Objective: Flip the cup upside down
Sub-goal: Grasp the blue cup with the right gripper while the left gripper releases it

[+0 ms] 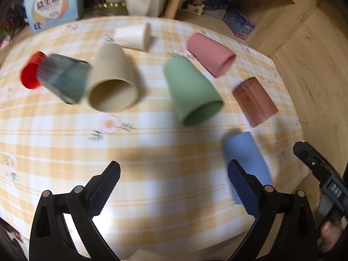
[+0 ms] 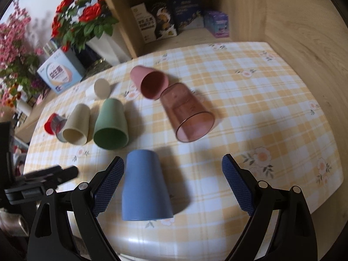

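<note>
Several cups lie on their sides on the checked tablecloth (image 2: pixel 250 100). A blue cup (image 2: pixel 144 187) stands upside down between my right gripper's open fingers, nearer the left finger (image 2: pixel 108 187); my right gripper (image 2: pixel 173 182) holds nothing. The blue cup also shows in the left wrist view (image 1: pixel 248 161), behind the right finger (image 1: pixel 241 187) of my open, empty left gripper (image 1: pixel 173 184). A green cup (image 1: pixel 191 91), beige cup (image 1: pixel 113 80), pink cup (image 1: pixel 211 54), brown clear cup (image 1: pixel 254 102), white cup (image 1: pixel 134 35), grey clear cup (image 1: pixel 65 78) and red cup (image 1: pixel 31 71) lie beyond.
A wooden shelf unit (image 2: pixel 282 21) with boxes (image 2: pixel 165 19) stands at the back and right. A flower vase (image 2: pixel 87 21) and a light blue box (image 2: pixel 58 74) stand at the back left. The table edge is close below both grippers.
</note>
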Demonstrator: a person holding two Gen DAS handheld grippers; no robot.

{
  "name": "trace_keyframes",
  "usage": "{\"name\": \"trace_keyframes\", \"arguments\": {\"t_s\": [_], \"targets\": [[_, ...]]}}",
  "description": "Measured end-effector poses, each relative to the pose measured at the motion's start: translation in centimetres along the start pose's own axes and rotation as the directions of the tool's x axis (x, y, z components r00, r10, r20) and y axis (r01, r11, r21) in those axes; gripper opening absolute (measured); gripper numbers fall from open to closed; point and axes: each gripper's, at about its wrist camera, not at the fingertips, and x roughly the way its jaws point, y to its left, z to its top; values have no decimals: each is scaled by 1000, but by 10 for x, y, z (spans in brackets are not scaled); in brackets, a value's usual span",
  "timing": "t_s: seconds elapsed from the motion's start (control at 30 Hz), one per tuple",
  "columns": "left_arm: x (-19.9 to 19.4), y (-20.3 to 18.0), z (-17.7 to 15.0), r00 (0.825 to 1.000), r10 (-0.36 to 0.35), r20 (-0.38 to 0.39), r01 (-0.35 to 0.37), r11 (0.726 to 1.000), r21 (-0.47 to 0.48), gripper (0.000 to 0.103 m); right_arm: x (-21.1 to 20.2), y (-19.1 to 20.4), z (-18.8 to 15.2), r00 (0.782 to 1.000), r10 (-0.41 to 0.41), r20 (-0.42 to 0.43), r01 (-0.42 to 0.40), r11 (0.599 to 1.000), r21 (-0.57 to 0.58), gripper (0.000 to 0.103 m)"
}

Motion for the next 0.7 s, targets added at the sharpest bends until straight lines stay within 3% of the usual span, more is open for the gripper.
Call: {"name": "trace_keyframes", "arguments": {"t_s": [0.23,0.47,0.6,0.7], "targets": [[-26,48,-11,991,75,112,-76,997,4,97,22,8,2,996,20,-82,-22,1000,-20,88],[-44,92,-22,979,99,176,-84,992,-95,97,47,34,5,978,44,-206,-81,982,-172,88],[-58,113,-25,968,129,216,-96,983,-158,97,64,44,7,957,55,-287,-111,976,-185,87],[-64,124,-27,963,145,228,-105,978,-182,97,78,48,9,938,52,-342,-115,979,-166,75]]}}
